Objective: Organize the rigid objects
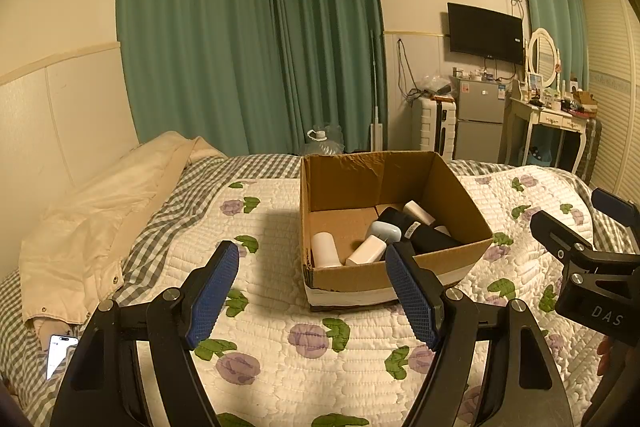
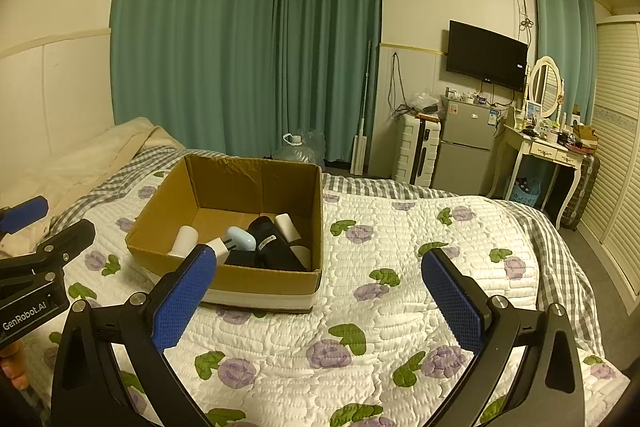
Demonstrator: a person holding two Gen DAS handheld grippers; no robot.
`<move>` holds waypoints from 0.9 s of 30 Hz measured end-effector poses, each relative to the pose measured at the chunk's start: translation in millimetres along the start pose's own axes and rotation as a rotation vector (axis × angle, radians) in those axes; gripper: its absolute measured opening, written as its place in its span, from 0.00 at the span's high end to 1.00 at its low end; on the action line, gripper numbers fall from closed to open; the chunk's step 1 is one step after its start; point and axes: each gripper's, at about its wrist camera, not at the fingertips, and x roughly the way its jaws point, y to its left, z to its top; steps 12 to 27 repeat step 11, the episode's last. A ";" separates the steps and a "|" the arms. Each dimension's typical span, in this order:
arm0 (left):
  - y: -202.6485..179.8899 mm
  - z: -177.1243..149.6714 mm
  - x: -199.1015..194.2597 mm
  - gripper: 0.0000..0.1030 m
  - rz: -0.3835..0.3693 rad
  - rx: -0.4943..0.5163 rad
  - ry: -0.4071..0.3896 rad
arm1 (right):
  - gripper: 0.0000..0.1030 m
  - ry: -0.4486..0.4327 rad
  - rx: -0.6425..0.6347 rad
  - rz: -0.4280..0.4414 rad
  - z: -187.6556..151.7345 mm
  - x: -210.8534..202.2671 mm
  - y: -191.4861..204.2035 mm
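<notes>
Currently yr left gripper (image 1: pixel 312 291) & right gripper (image 2: pixel 320 291) jaws spread, empty; cardboard box (image 1: pixel 400 277) front wall hides items' lower parts; phone (image 1: pixel 60 351) half-covered.

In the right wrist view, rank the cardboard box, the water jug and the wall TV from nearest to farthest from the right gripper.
From the right gripper:
1. Cardboard box, on the quilt, ahead-left.
2. Water jug, on the floor beyond the bed, by the curtains.
3. Wall TV, far right wall.

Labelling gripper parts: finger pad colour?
Blue, with a fine grid texture on the pads; clearest in the right wrist view.
</notes>
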 end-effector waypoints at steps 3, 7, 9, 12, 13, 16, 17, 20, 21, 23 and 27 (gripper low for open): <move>0.2 -0.2 0.2 0.24 0.002 -0.002 0.001 | 0.00 0.000 0.002 -0.002 -0.3 -0.2 0.8; 0.7 -1.4 0.1 0.24 0.001 -0.001 0.004 | 0.00 0.003 0.000 -0.003 -0.7 0.0 1.1; 0.8 -1.6 -0.9 0.24 0.004 -0.002 0.000 | 0.00 0.008 -0.001 -0.003 -1.3 0.5 1.5; 0.3 -1.2 -0.7 0.24 0.002 -0.002 0.000 | 0.00 0.010 0.001 -0.005 -1.6 1.4 1.5; 0.3 -1.2 -0.7 0.24 0.002 -0.002 0.000 | 0.00 0.010 0.001 -0.005 -1.6 1.4 1.5; 0.3 -1.2 -0.7 0.24 0.002 -0.002 0.000 | 0.00 0.010 0.001 -0.005 -1.6 1.4 1.5; 0.3 -1.2 -0.7 0.24 0.002 -0.002 0.000 | 0.00 0.010 0.001 -0.005 -1.6 1.4 1.5; 0.3 -1.2 -0.7 0.24 0.002 -0.002 0.000 | 0.00 0.010 0.001 -0.005 -1.6 1.4 1.5; 0.3 -1.2 -0.7 0.24 0.002 -0.002 0.000 | 0.00 0.010 0.001 -0.005 -1.6 1.4 1.5; 0.3 -1.2 -0.7 0.24 0.002 -0.002 0.000 | 0.00 0.010 0.001 -0.005 -1.6 1.4 1.5; 0.3 -1.2 -0.7 0.24 0.002 -0.002 0.000 | 0.00 0.010 0.001 -0.005 -1.6 1.4 1.5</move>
